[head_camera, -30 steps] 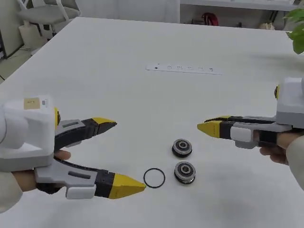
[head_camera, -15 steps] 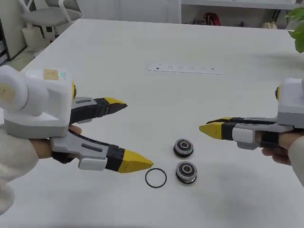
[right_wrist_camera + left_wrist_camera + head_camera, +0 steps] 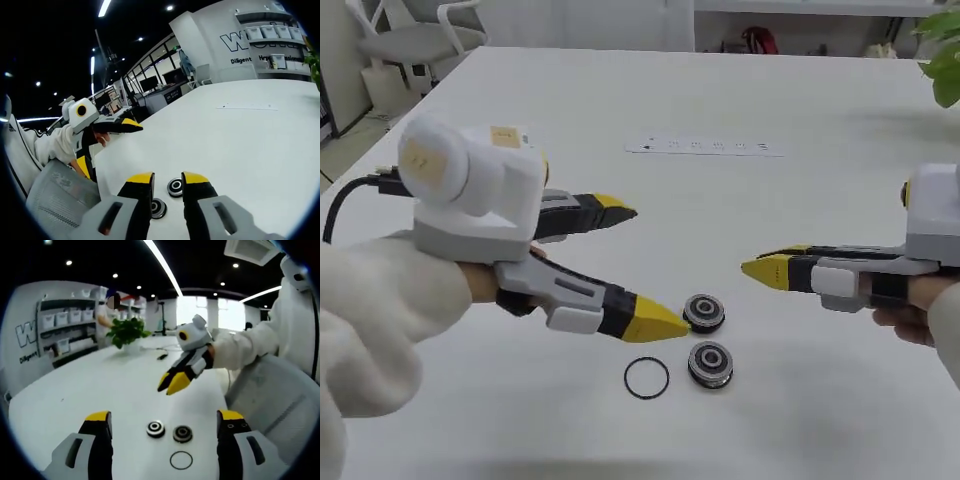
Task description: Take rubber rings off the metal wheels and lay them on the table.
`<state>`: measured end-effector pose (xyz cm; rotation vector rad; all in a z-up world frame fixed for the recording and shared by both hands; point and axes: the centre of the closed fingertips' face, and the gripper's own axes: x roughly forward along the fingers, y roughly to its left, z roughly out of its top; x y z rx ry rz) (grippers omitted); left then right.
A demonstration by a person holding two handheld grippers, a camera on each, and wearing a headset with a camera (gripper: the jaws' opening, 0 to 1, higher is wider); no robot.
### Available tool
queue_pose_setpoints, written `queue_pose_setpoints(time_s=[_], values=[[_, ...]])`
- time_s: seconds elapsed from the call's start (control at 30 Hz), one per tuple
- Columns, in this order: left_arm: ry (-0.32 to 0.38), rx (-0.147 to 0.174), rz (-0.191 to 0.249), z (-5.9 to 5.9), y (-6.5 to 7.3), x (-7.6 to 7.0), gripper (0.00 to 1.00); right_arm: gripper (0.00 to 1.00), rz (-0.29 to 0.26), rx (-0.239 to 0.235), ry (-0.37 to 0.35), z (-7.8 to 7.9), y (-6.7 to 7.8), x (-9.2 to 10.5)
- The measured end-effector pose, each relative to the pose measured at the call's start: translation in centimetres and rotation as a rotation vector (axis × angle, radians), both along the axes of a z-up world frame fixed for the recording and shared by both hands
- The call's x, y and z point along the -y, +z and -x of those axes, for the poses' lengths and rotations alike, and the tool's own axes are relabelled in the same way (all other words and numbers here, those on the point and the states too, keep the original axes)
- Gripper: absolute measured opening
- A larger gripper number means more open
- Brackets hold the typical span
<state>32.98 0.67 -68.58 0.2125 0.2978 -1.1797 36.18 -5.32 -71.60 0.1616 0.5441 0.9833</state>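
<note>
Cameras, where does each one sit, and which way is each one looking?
Head view: on the person's head, looking down at the white table, two round metal wheels and black rubber ring; white sleeves, left gripper and right gripper show.
Left gripper view: on the left gripper, facing the right gripper; own jaws wide apart.
Right gripper view: on the right gripper, facing the left one; own jaws narrowly apart.
Shared: all three see the wheels.

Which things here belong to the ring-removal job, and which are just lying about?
Job: far metal wheel, near metal wheel, loose rubber ring, left gripper, right gripper.
Lying about: power strip, potted plant, office chair.
</note>
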Motion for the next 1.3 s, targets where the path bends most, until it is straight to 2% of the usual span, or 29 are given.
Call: queue_pose_setpoints(time_s=[0.1, 0.2, 0.27, 0.33, 0.4, 0.43, 0.57, 0.6, 0.73, 0.9, 1.1, 1.17, 1.3], values=[[-0.016, 0.002, 0.007, -0.2, 0.2, 1.1, 0.87, 0.19, 0.004, -0.005, 0.003, 0.1, -0.2, 0.0], [-0.024, 0.003, -0.015, -0.7, -0.2, 2.1, 0.87, 0.19, 0.013, -0.011, 0.013, 0.2, -0.6, 0.0], [-0.007, -0.01, -0.031, -1.1, -0.8, 2.7, 0.86, 0.19, 0.024, -0.013, 0.023, 0.4, -0.9, -0.1], [-0.024, -0.015, -0.025, -0.7, -1.2, 3.4, 0.86, 0.2, 0.046, -0.007, 0.041, 0.7, -1.2, -0.2], [-0.06, -0.007, -0.03, 0.3, -1.7, 3.9, 0.85, 0.2, 0.066, -0.001, 0.063, 1.0, -1.5, -0.4], [-0.07, -0.014, -0.032, 0.6, -2.1, 3.9, 0.84, 0.2, 0.073, 0.001, 0.07, 1.1, -1.7, -0.4], [-0.061, -0.026, -0.029, 0.7, -3.2, 3.8, 0.8, 0.21, 0.103, 0.01, 0.109, 1.6, -2.4, -0.6], [-0.057, -0.027, -0.032, 0.7, -3.5, 3.8, 0.79, 0.21, 0.12, 0.024, 0.133, 1.9, -2.7, -0.7], [-0.056, -0.026, -0.049, 1.0, -4.6, 3.6, 0.78, 0.21, 0.186, 0.029, 0.194, 2.7, -4.2, -0.7], [-0.052, -0.046, -0.028, 1.2, -5.4, 3.9, 0.71, 0.23, 0.233, 0.015, 0.254, 3.6, -5.5, -0.7], [-0.042, -0.066, 0.002, 1.3, -5.8, 4.0, 0.59, 0.26, 0.258, -0.013, 0.319, 4.8, -6.6, -0.8], [-0.048, -0.071, -0.004, 1.5, -6.1, 4.0, 0.57, 0.26, 0.272, -0.021, 0.334, 5.1, -7.0, -0.9], [-0.069, -0.062, -0.033, 1.9, -7.0, 4.3, 0.51, 0.26, 0.301, -0.02, 0.354, 5.4, -7.8, -0.8]])
